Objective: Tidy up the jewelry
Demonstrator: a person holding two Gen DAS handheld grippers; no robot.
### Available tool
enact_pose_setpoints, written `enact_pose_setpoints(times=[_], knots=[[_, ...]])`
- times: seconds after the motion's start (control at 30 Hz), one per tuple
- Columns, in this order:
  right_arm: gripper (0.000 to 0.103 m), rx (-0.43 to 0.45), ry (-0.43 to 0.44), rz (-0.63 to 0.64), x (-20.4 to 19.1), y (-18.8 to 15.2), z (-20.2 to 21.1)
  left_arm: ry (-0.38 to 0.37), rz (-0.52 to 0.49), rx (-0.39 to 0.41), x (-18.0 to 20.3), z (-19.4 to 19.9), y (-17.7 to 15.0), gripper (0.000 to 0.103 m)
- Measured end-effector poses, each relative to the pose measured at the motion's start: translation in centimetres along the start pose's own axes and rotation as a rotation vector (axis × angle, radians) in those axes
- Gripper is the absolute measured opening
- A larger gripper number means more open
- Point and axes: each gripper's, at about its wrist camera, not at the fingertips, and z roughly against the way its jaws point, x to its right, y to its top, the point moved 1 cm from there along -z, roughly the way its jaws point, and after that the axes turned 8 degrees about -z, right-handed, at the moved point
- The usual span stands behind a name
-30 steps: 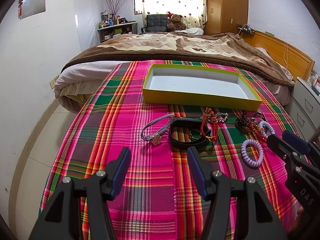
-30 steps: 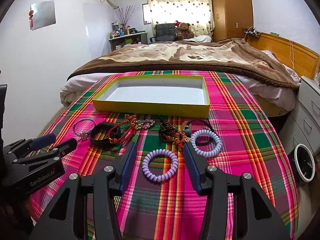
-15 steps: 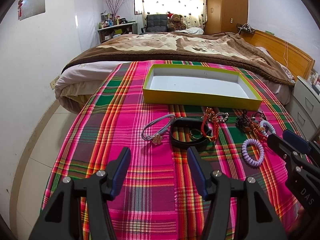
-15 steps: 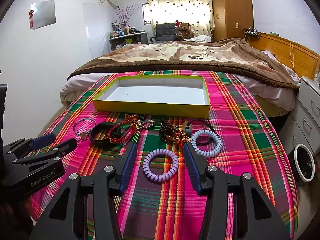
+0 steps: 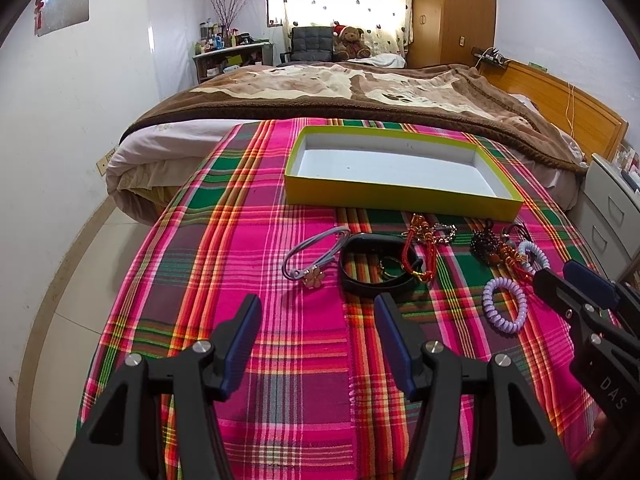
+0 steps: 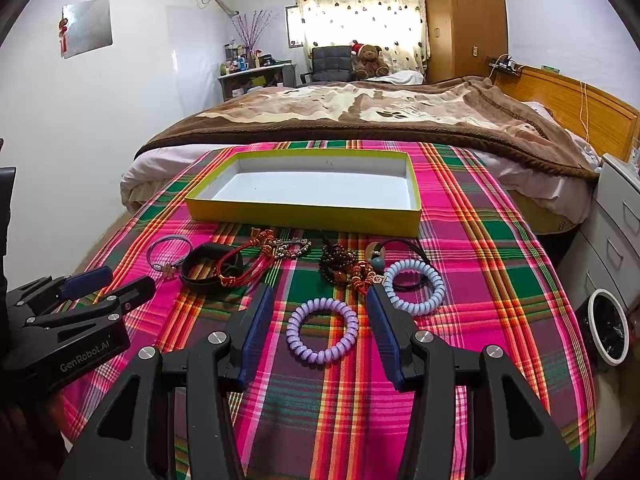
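Nearest, right gripper (image 6: pixel 320 312) hovered low over the plaid cloth (image 6: pixel 500 280), fingers spread wide and empty, bracketing the purple coil band (image 6: pixel 322 330) without touching it. Left gripper (image 5: pixel 318 322) hung toward the cloth's left side, fingers likewise wide apart, gripping nothing, only bare plaid between them. Both tilted slightly downward, pointing at the far edge.

Just past the right fingertip lay the light blue coil band (image 6: pixel 416 288), partly over a black cord (image 6: pixel 404 245) with a round pendant. Beside it, toward the middle, sat a dark bead cluster (image 6: pixel 338 262) tangled with red knotted charms. Further left: red cord bracelet (image 6: pixel 240 268) draped across a black band (image 6: pixel 204 272), a small silver chain (image 6: pixel 294 245) just behind, then a grey bangle (image 5: pixel 316 252) with a flower charm nearest the left edge. All in 1 loose row across the cloth, none inside the box.

Beyond the row stood the yellow box (image 6: pixel 304 216), shallow, white inside, holding nothing, near the far edge of the cloth. Nothing blocked the way between jewelry and box.

Behind: bed with brown blanket (image 6: pixel 360 112), white drawers (image 6: pixel 616 216) at right, teddy bear (image 6: pixel 370 60) by the curtained window.
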Motion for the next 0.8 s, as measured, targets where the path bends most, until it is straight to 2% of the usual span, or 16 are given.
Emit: enact_pose_setpoints(times=[0.4,0.5,0.6,0.73,0.8], knots=[[0.049,-0.016,-0.036,-0.016,1.4,0.4,-1.1,-0.070,0.041,-0.001,-2.6,-1.2,0.9,0.060],[0.049,-0.020,-0.035,-0.009,1.7,0.6,-1.4,-0.117,0.017,-0.008,-3.0,-1.8,1.4,0.060],[0.049,-0.023,-0.027,-0.025,3.1,1.1,-1.7,-0.191,0.036,-0.031,-4.1,-2.9,1.9,0.060],[0.049,-0.050,-0.080,-0.054,5.8,2.0,-2.9,-0.186,0.045,-0.047,-5.1,-4.5,2.6,0.060],[0.049,-0.068,-0.073,-0.076,7.0,2.5,-3.5,-0.224,0.055,-0.070,-5.3,-5.2,2.8,0.060]])
